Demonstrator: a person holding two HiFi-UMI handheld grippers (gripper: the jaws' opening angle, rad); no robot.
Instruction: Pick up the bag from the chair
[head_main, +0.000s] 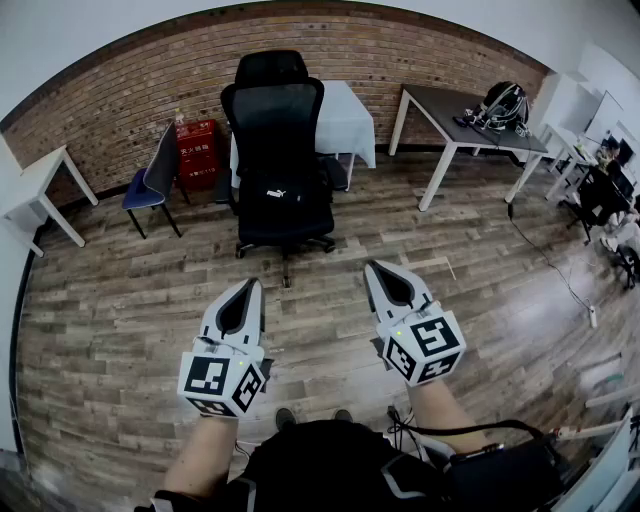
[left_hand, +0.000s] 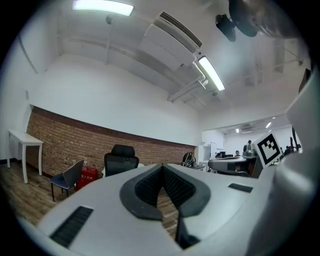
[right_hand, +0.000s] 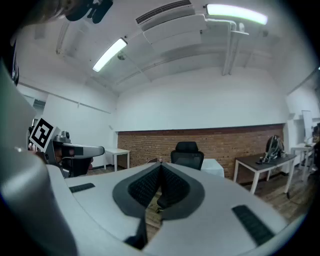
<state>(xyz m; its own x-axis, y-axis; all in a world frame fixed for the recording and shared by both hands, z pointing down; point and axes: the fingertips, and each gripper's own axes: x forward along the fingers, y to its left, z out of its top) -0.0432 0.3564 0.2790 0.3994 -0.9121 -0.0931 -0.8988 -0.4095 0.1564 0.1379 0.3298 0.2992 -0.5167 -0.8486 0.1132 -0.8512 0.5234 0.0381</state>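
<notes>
While we hold both grippers low over the wooden floor, the left gripper and the right gripper each have their jaws pressed together at the tips, with nothing between them. The bag, black with a small white logo, sits on the seat of the black office chair, well apart from both grippers on their far side. Behind the chair we see a white-clothed table against the brick wall. At far right a backpack rests on a dark table.

Lower chair behind right hand-held gripper
</notes>
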